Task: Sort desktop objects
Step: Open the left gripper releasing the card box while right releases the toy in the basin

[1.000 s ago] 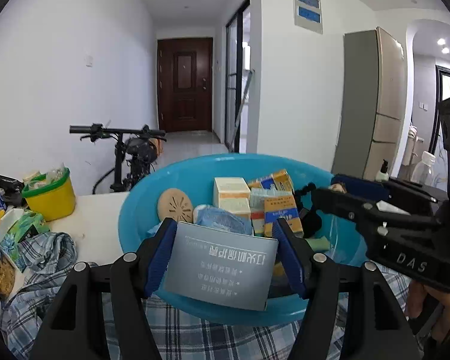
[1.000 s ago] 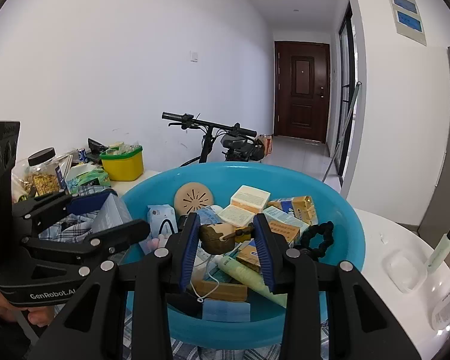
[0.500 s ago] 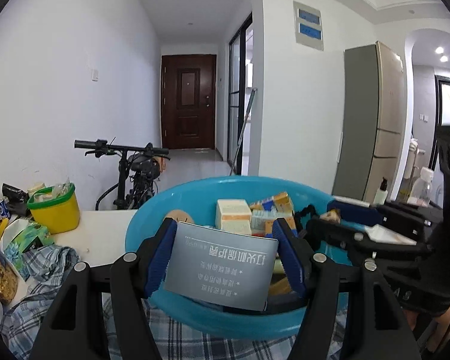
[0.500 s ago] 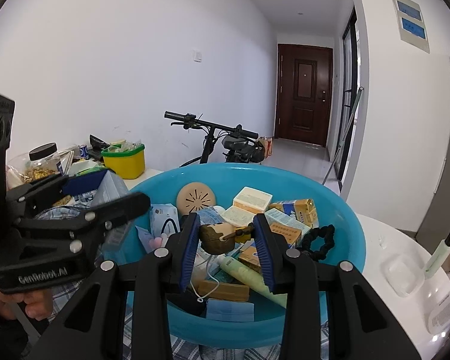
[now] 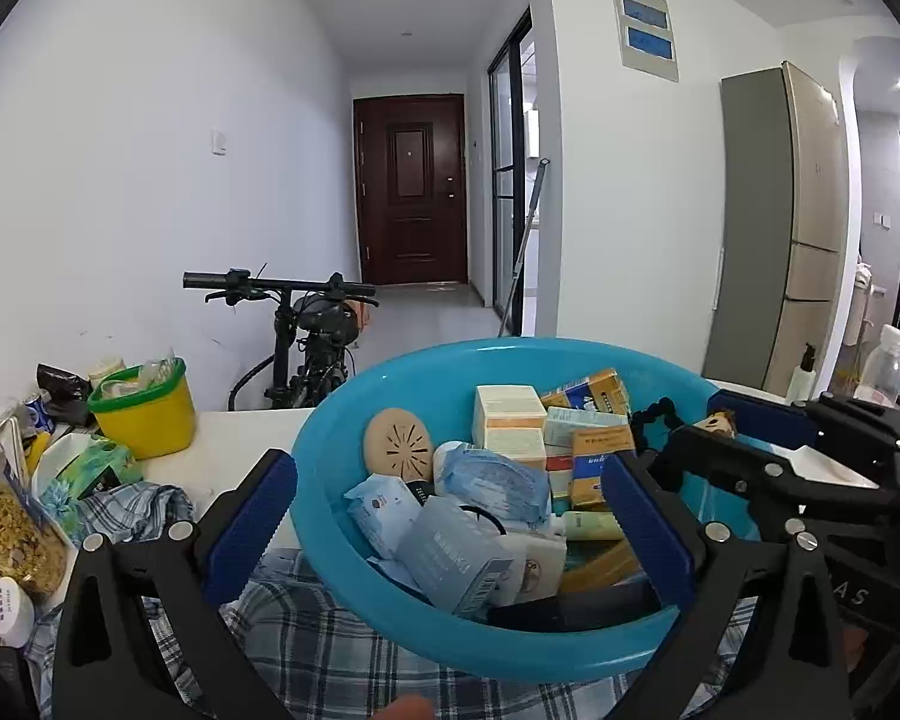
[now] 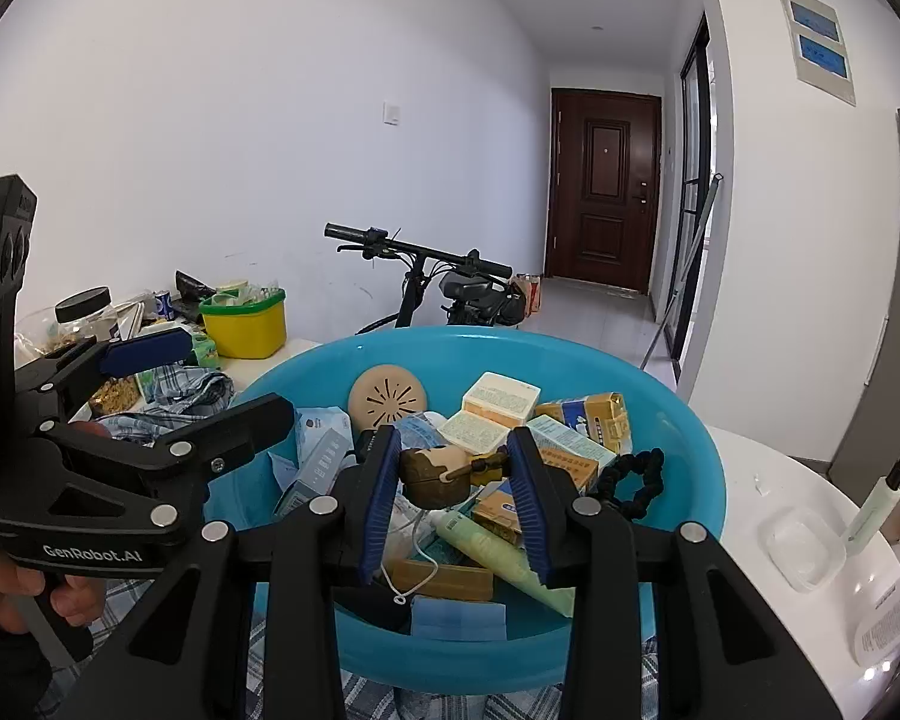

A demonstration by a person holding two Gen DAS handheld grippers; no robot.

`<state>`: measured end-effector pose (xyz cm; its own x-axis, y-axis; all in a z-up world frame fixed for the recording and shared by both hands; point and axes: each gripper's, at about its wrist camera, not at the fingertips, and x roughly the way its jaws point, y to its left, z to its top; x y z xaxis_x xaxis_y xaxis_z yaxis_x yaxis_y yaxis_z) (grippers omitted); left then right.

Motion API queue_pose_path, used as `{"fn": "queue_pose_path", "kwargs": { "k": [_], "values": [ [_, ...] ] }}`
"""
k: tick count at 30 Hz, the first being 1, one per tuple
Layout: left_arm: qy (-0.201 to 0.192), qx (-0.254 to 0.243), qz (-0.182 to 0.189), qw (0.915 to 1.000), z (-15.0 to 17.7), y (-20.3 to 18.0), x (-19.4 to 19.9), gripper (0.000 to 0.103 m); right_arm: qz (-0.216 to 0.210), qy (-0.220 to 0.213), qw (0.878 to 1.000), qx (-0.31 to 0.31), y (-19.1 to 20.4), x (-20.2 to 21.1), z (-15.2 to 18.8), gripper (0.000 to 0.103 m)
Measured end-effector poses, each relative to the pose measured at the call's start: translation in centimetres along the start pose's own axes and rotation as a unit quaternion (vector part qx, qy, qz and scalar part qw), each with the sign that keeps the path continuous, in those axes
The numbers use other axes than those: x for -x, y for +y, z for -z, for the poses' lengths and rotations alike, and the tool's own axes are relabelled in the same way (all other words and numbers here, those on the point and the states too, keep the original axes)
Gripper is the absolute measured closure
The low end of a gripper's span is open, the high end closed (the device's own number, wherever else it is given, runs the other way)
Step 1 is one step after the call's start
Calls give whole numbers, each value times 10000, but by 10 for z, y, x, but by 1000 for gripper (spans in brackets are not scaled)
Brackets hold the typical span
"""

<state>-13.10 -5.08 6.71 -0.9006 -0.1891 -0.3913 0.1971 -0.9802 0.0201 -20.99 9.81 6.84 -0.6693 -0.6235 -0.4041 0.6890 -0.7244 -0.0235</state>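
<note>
Already the pale blue-grey carton point(image 5: 456, 558) lies loose at the near side of the blue basin point(image 5: 330, 480), tilted on top of the tissue packs, and the left tongs point(image 5: 450, 531) are springing apart around it, their pads clear of it on both sides. The right tongs point(image 6: 453, 495) are clamped on a small brown figurine point(image 6: 435, 468), held just above the heap in the same basin.

Risks, as I judge them: the carton rests on an uneven pile near the rim, so a nudge from the wide left fingers on the way out could tip it over the edge onto the checked cloth point(image 5: 306, 630). The figurine is rounded and gripped across a narrow part; a slight twist could let it roll out of the pads and drop among the boxes. The two tools sit close together over the basin, so crossing paths could knock one into the other. A white cord point(image 6: 417, 558) loops below the right tongs and might snag a finger.
</note>
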Motion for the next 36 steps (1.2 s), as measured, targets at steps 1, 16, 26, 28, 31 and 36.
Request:
{"fn": "queue_pose_path", "kwargs": {
  "k": [1, 16, 26, 28, 31, 36],
  "values": [
    [14, 10, 16, 10000, 0, 0, 0, 0, 4, -1, 10000, -2, 0, 0, 0, 67],
    [117, 190, 188, 9996, 3, 7, -5, 0, -6, 3, 10000, -29, 0, 0, 1, 67],
    [121, 217, 252, 9994, 4, 10, -3, 0, 1041, -106, 9943, -207, -11, 7, 1, 2],
    [125, 311, 239, 9992, 2, 14, -2, 0, 834, -259, 9954, -387, -20, 14, 1, 0],
    [146, 249, 181, 9994, 4, 13, -4, 0, 510, -332, 9961, -639, -26, 17, 2, 0],
    [194, 197, 169, 9995, 5, 9, -4, 0, 595, -167, 9973, -397, -17, 9, 2, 0]
  ]
}}
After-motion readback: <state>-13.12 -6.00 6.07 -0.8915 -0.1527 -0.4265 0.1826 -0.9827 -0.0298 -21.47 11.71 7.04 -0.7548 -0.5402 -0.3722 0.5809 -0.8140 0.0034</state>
